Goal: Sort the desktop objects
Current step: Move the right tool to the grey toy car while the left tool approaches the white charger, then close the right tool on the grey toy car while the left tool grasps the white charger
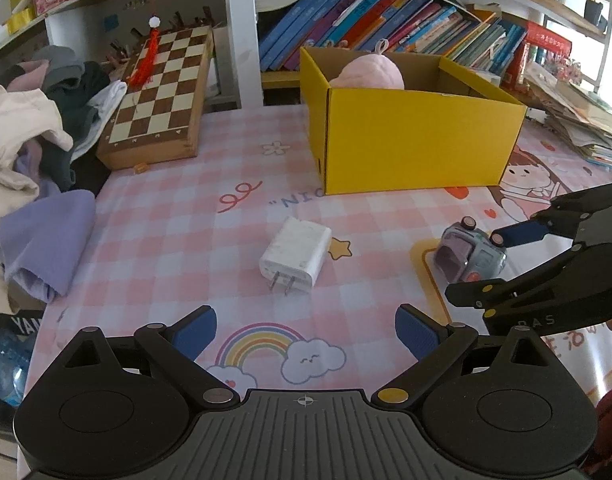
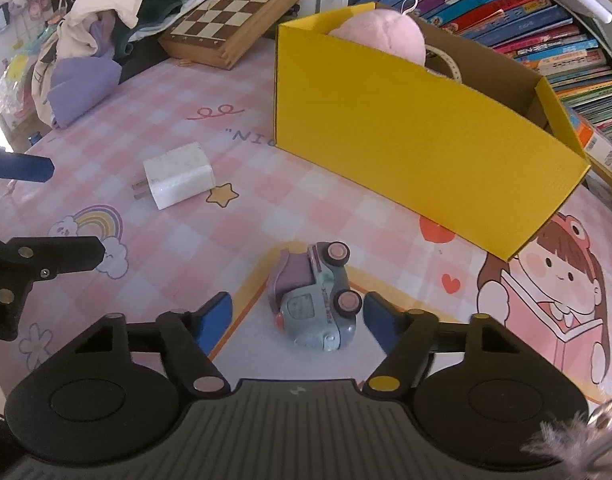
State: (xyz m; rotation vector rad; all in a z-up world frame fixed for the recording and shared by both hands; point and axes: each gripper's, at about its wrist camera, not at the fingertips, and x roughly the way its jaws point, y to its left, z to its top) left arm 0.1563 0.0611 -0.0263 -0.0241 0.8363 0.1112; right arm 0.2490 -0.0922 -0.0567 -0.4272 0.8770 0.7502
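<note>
A small grey-blue toy car lies on its side on the pink checked tablecloth, wheels to the right. My right gripper is open around it: the right pad is close to a wheel and the left pad stands apart from the car. The same car and right gripper show at the right of the left wrist view. A white plug charger lies ahead of my open, empty left gripper. The yellow cardboard box behind holds a pink plush.
A wooden chessboard leans at the back left beside a pile of clothes. Shelves of books stand behind the box, and a stack of papers lies at the right. The table's edge runs along the left.
</note>
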